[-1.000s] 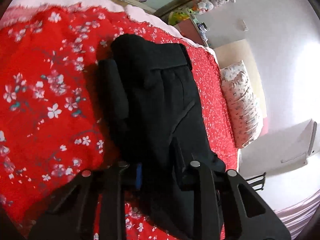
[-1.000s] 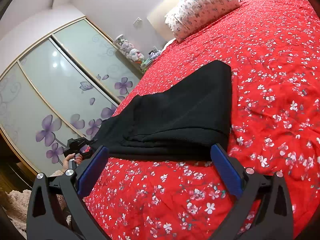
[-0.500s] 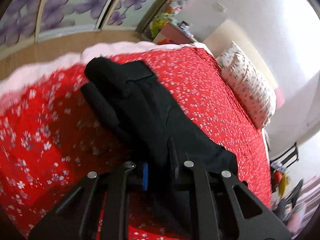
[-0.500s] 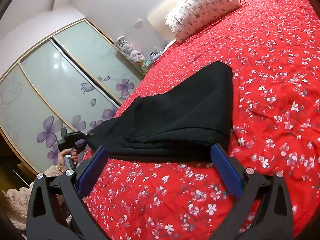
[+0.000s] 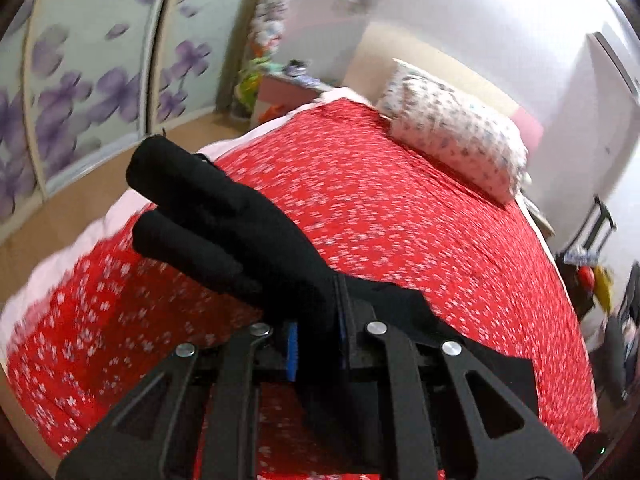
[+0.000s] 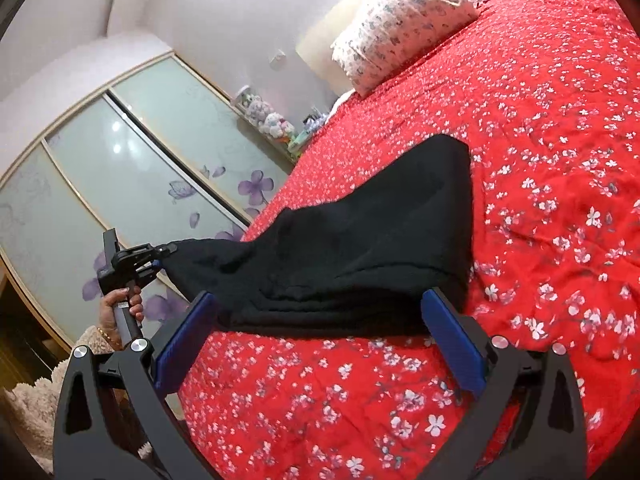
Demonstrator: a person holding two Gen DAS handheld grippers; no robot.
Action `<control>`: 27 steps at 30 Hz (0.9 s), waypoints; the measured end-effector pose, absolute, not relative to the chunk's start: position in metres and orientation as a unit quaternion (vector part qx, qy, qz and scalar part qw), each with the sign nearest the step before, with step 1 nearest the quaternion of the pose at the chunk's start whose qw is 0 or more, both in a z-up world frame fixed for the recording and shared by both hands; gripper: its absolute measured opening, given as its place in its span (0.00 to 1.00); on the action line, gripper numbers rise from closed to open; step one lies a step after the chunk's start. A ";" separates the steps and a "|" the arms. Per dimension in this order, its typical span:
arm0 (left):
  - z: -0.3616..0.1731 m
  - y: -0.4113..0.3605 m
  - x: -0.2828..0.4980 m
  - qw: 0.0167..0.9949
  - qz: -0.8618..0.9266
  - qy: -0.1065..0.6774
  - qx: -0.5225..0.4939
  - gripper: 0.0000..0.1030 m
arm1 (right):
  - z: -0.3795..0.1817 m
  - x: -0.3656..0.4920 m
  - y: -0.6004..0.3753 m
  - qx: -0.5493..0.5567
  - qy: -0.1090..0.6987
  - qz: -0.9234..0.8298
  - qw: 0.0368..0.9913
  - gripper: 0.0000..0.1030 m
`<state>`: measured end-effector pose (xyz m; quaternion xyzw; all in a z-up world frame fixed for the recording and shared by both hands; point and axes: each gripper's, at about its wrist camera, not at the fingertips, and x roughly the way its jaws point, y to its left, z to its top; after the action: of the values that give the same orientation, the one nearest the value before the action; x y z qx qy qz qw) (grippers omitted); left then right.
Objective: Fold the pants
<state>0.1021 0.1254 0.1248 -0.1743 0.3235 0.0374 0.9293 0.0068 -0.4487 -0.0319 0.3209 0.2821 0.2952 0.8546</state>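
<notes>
The black pants (image 6: 360, 248) lie partly folded on the red flowered bedspread (image 6: 560, 160). My left gripper (image 5: 316, 340) is shut on one end of the pants (image 5: 248, 232) and holds it lifted off the bed, the cloth stretching away from the blue pads. In the right wrist view the left gripper (image 6: 160, 254) shows at the far left, pulling the cloth up over the bed's edge. My right gripper (image 6: 320, 340) is open and empty, its blue pads (image 6: 454, 340) just in front of the near edge of the folded pants.
A flowered pillow (image 6: 400, 20) lies at the head of the bed. Sliding wardrobe doors (image 6: 120, 180) with purple flowers stand beside the bed. A shelf with toys (image 6: 268, 116) is in the corner. A dark stand with items (image 5: 592, 264) stands past the bed's far side.
My left gripper has lifted the held end of the pants up and away from the bed, raising the cloth. My right gripper has stayed still and open.
</notes>
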 end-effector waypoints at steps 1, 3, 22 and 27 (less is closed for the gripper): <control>0.132 0.115 0.104 0.932 0.031 0.323 -0.162 0.13 | -0.030 0.006 -0.449 0.324 0.276 0.296 0.855 0.99; 0.141 0.094 0.106 0.936 0.021 0.324 -0.137 0.13 | -0.028 0.004 -0.450 0.326 0.271 0.295 0.857 0.99; 0.100 -0.169 0.085 0.918 -0.144 0.351 0.115 0.13 | -0.017 -0.002 -0.484 0.399 0.207 0.297 0.843 0.99; 0.021 -0.225 0.074 0.871 -0.178 0.420 0.181 0.14 | -0.020 -0.001 -0.494 0.412 0.205 0.281 0.842 0.99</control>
<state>0.0736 -0.2248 0.0210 0.1812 0.4201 -0.1783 0.8711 -0.0013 -0.4944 -0.0201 0.4124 0.2052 0.2812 0.8419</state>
